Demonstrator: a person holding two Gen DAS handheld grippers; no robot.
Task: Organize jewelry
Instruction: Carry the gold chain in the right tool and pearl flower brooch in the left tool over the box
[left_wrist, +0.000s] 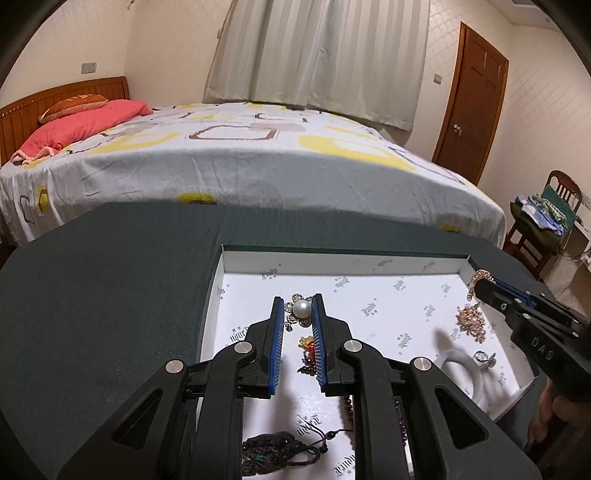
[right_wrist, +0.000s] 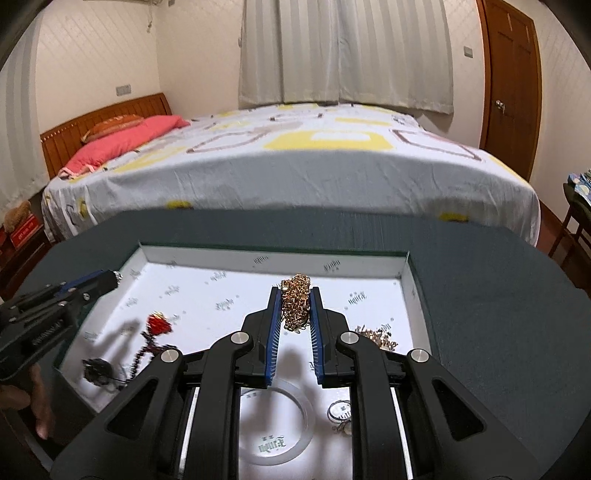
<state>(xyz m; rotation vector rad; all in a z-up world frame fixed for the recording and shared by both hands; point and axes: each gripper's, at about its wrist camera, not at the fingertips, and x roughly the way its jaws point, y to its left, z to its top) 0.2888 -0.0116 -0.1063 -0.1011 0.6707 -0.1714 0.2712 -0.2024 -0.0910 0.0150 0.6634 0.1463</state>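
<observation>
A shallow white tray (left_wrist: 406, 267) sits on a dark green table and holds jewelry. My left gripper (left_wrist: 298, 301) is shut on a pearl flower brooch (left_wrist: 301, 309) above the tray's left part. My right gripper (right_wrist: 295, 293) is shut on a bunched gold chain (right_wrist: 295, 302) over the tray's right part; it also shows in the left wrist view (left_wrist: 480, 282). In the tray lie a red bead charm on a dark bead string (right_wrist: 157, 325), a rose-gold cluster (left_wrist: 471, 323), a clear bangle (right_wrist: 273, 424), small silver rings (right_wrist: 340, 411) and a dark woven bracelet (left_wrist: 273, 448).
The dark green table (left_wrist: 110, 295) extends left and right of the tray. Behind it stands a bed (left_wrist: 240, 158) with a patterned sheet and a pink pillow. A wooden door (left_wrist: 469, 103) and a chair with clothes (left_wrist: 543, 218) are at the right.
</observation>
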